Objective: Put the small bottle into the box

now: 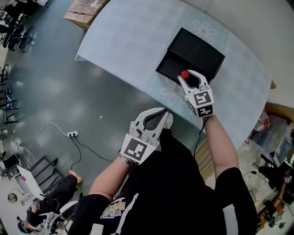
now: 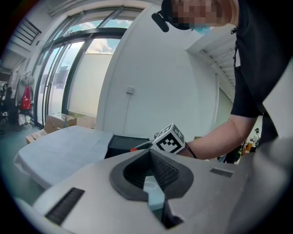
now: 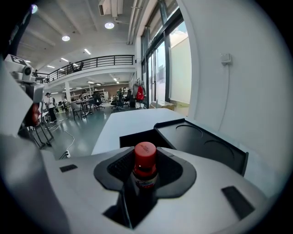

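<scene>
Here, the right gripper (image 1: 188, 79) clamps the upright red-capped small bottle (image 3: 145, 161) at the six o'clock edge of the open black box (image 1: 197, 49), while the left gripper (image 1: 162, 113), jaws together and empty, hangs at seven o'clock from it.

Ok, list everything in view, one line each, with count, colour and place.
small bottle: one, red cap, upright between the right gripper's jaws, at the box's near edge.
box: one, black, open, on the table; its lid lies open on the far side.
tablecloth: one, pale blue with flower prints, covering the table.
cardboard carton: one, brown, on the floor beyond the table.
power strip: one, white, on the grey floor, left.
right gripper: white, closed on the small bottle.
left gripper: white, jaws together, empty, at the table's near edge.
</scene>
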The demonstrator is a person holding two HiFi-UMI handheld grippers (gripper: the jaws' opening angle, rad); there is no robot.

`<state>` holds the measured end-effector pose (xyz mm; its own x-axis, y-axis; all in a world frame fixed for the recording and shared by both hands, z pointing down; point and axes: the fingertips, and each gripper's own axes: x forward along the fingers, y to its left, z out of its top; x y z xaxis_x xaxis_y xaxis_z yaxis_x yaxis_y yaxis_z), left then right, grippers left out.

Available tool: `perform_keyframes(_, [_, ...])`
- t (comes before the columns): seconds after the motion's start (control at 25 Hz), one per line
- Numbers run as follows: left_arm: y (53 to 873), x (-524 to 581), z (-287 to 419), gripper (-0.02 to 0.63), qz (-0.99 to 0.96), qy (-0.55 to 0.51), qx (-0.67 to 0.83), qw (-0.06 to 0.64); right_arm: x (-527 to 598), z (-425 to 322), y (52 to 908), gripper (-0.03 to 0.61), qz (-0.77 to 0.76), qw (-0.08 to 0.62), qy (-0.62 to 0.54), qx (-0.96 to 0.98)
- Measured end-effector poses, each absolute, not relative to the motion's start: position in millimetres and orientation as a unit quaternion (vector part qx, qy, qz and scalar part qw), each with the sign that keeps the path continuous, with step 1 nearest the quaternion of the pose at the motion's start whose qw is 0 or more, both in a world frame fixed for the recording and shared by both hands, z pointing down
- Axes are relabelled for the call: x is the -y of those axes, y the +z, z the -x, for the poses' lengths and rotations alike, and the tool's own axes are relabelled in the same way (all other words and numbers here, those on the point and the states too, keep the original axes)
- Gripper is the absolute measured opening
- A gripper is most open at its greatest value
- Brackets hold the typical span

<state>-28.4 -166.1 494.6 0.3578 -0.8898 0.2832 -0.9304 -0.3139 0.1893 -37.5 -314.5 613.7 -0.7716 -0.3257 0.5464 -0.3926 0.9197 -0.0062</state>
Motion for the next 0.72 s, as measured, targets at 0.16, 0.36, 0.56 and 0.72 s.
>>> perform_keyframes(0.16, [496,162,37,0.006,-0.804,0.064,0.568,0.166,313,41,616,0.146,-0.191,0.280,0.059,0.939])
perform_keyframes(0.36, [497,158,42,0.006,-0.804,0.066,0.567,0.167,310,44,617,0.146,-0.191,0.283,0.049,0.939])
perform_keyframes(0.56, [496,156,47,0.006,-0.806,0.067,0.565,0.164,310,47,618,0.147,-0.195,0.286,0.039,0.937])
perform_keyframes(0.72, [493,151,49,0.006,-0.806,0.070,0.565,0.162,306,45,618,0.147,-0.199,0.291,0.032,0.935])
